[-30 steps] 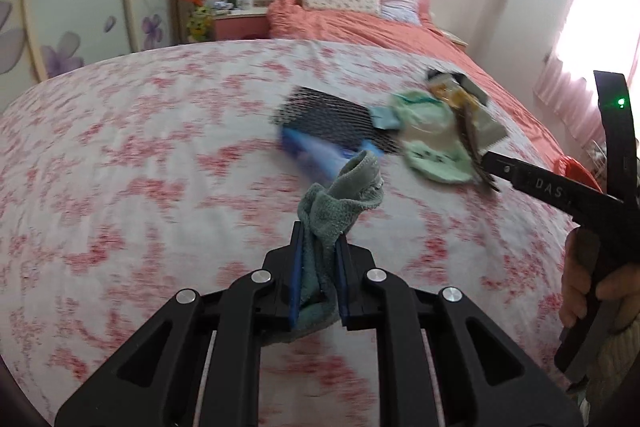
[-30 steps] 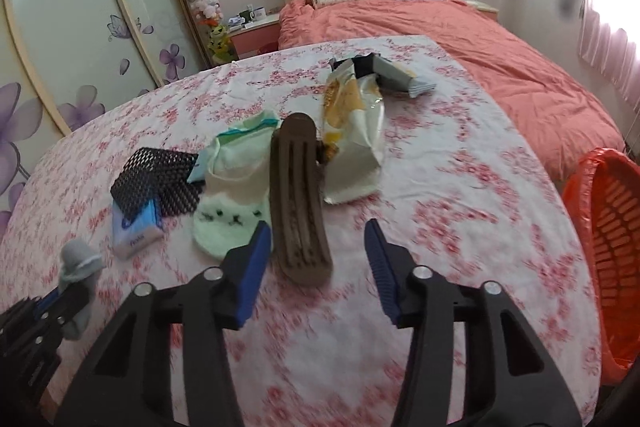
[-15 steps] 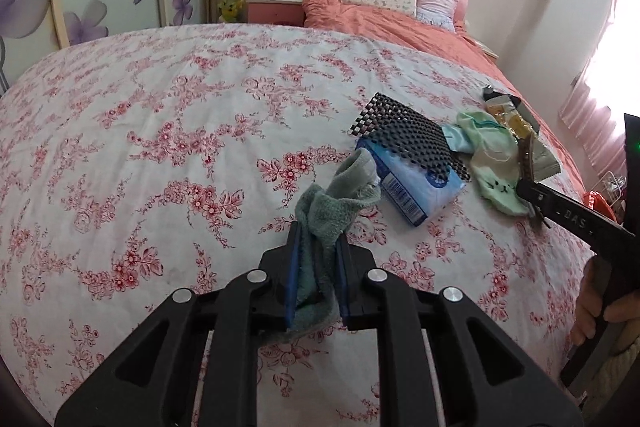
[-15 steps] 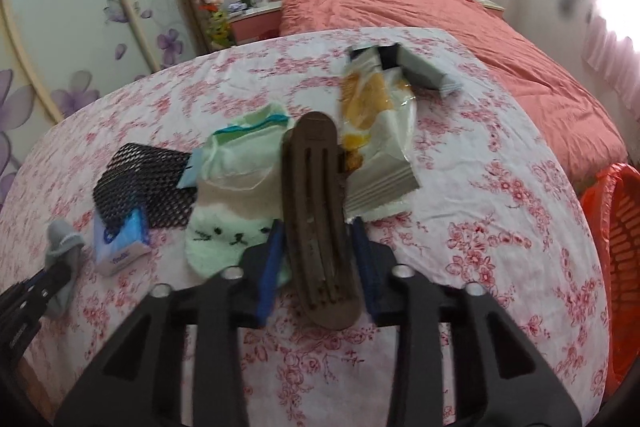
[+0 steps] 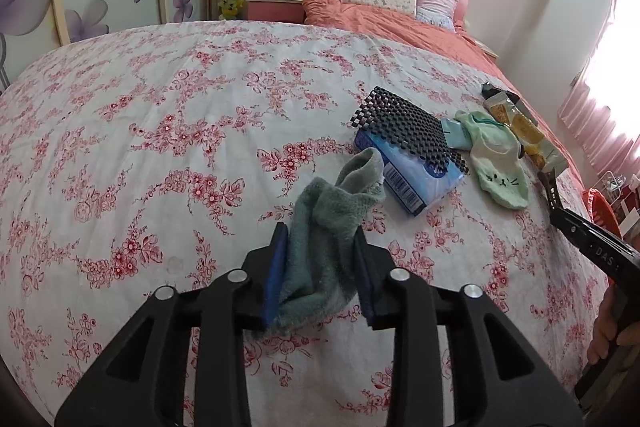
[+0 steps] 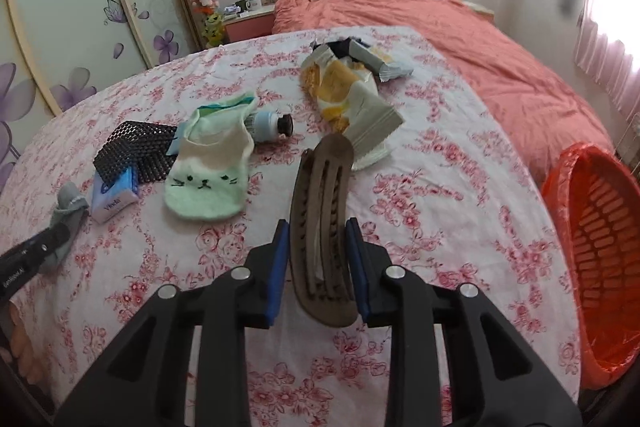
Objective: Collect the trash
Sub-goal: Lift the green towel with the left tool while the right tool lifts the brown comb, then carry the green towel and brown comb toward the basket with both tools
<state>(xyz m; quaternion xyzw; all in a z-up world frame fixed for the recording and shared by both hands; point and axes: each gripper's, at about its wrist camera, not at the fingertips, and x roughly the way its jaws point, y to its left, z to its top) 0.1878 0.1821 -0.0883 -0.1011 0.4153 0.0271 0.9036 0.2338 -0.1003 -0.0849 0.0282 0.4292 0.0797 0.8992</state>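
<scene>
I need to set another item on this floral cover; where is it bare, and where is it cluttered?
Bare: the wide stretch of floral cover left of the black mesh mat, and the strip between the brown comb and orange basket. Crowded: around the cat sock, tissue pack and snack wrappers.

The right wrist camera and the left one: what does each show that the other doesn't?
Only the right wrist view shows the orange plastic basket plainly, and a small tube under the pale green cat-face sock. Only the left shows the grey-green fluffy sock between opening fingers. Both show the cat sock, black mesh sheet, blue tissue pack and brown slotted insole.
</scene>
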